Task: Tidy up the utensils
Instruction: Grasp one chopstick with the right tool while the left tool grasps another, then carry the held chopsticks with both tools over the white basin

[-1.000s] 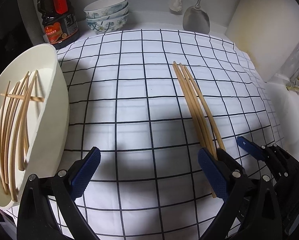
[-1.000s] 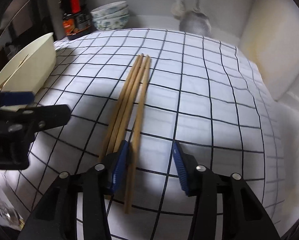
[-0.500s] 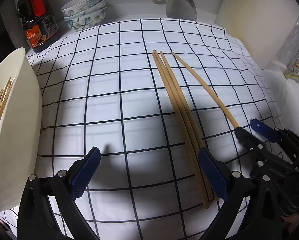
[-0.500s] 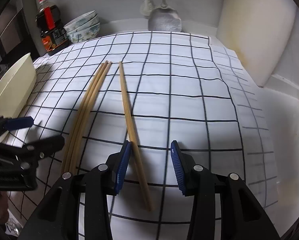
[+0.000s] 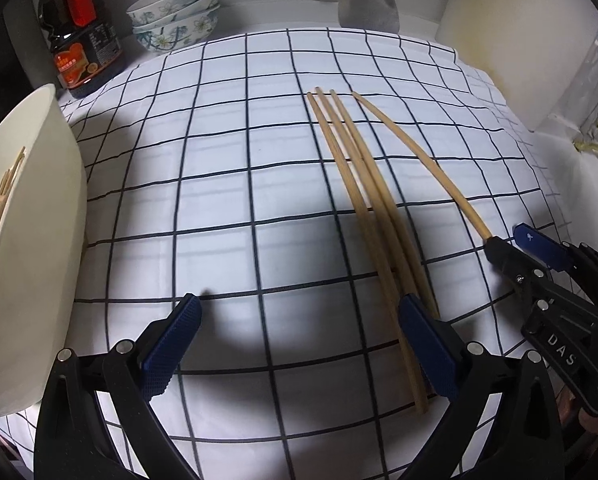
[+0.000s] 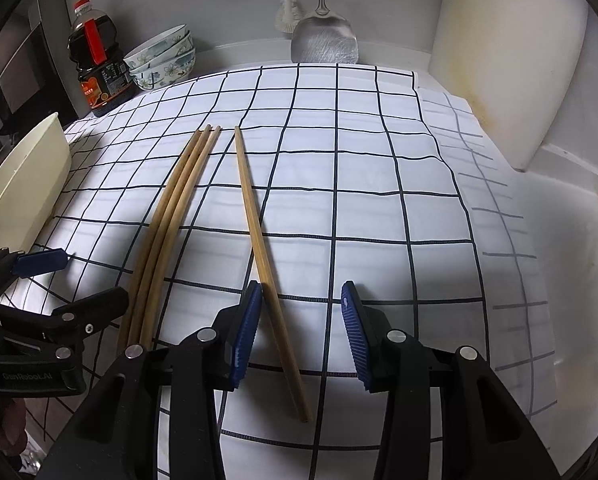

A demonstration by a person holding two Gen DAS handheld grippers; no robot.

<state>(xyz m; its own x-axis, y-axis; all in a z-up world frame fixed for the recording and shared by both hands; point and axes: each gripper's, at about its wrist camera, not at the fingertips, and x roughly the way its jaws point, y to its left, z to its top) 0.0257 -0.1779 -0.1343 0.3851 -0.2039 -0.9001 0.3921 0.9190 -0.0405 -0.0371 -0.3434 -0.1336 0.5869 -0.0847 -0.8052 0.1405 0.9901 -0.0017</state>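
**One chopstick split off, right gripper straddling it**

Since a second ago, one long pale bamboo chopstick (image 6: 259, 232) is lying apart from the bundle of three matching bamboo chopsticks (image 6: 171, 216), where all four were lying together; the right two-finger gripper with blue pads (image 6: 297, 324) has slid it aside. That single chopstick is resting on the white cloth with a dark grid (image 6: 379, 160), its long axis running from the near edge toward the far edge and leaning slightly left at the far tip. Its thick end is passing between the right gripper's spread jaws, touching the left pad or lying just beside it; nothing is being clenched yet. The bundle is lying just to its left, nearly parallel.

In the left wrist view, the left black gripper with blue pads (image 5: 299, 340) is hovering wide open over the near edge, its right pad just beside the bundle's (image 5: 363, 200) near ends. The cream oval plastic tray (image 5: 35, 208), already holding chopsticks, is sitting at the cloth's left edge.

The right gripper is nearer the lone chopstick, so closing across its width looks like the coming move.
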